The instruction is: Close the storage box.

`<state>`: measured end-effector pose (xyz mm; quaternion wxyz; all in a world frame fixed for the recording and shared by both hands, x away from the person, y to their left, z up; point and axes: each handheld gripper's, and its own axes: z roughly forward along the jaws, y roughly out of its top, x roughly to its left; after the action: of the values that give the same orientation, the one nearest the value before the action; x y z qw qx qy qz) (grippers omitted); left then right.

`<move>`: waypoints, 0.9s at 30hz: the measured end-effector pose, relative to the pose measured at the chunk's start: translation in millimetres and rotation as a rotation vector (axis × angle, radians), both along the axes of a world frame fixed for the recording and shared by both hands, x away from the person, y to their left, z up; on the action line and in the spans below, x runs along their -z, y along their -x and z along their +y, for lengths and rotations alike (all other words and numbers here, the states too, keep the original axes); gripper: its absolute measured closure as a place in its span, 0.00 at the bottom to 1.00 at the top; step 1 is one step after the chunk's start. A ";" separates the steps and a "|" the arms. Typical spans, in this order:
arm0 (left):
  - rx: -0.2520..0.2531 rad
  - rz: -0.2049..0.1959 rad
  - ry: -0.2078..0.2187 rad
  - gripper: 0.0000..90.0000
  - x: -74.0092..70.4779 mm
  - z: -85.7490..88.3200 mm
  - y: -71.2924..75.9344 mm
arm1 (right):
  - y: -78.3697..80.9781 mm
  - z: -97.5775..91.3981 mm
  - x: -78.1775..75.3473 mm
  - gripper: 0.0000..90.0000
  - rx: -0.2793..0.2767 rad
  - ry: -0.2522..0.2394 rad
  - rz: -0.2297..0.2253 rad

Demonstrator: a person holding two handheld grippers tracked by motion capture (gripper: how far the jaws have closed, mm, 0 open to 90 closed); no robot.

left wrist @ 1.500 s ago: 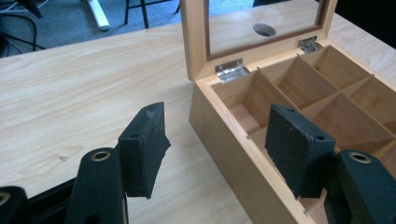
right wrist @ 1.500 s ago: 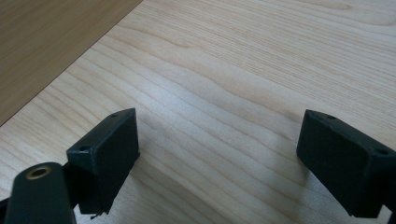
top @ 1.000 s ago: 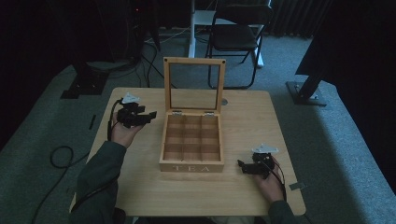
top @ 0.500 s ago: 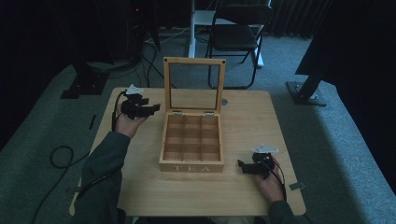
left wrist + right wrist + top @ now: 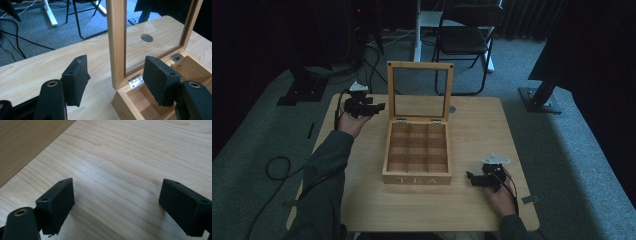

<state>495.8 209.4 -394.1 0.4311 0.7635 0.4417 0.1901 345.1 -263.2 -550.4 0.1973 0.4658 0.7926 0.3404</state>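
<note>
The tea box sits mid-worktop, its glass lid upright. The left claw straddles the lid's side frame, half open, gripping nothing. Likely next: close on it. The right claw rests wide open and empty beside the box's front corner.

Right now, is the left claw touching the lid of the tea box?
Apart. In the left gripper view, the left claw stands open around the lid frame's side post, with table showing between the post and one pad and glass between it and the other.
</note>
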 end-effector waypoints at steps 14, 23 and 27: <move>-0.001 0.031 0.010 0.39 3.9 -8.5 -23.3 | 0.1 0.0 0.0 0.14 0.000 0.000 0.000; -0.002 0.039 -0.008 0.38 3.4 -17.2 -34.8 | 0.3 0.1 0.0 0.14 0.003 0.000 0.000; -0.010 0.045 0.011 0.37 1.7 -20.0 -40.7 | 0.4 0.1 0.0 0.14 0.003 0.000 0.000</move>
<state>536.5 189.4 -395.8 0.4242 0.7630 0.4562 0.1726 344.7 -263.1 -550.4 0.1981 0.4669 0.7919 0.3400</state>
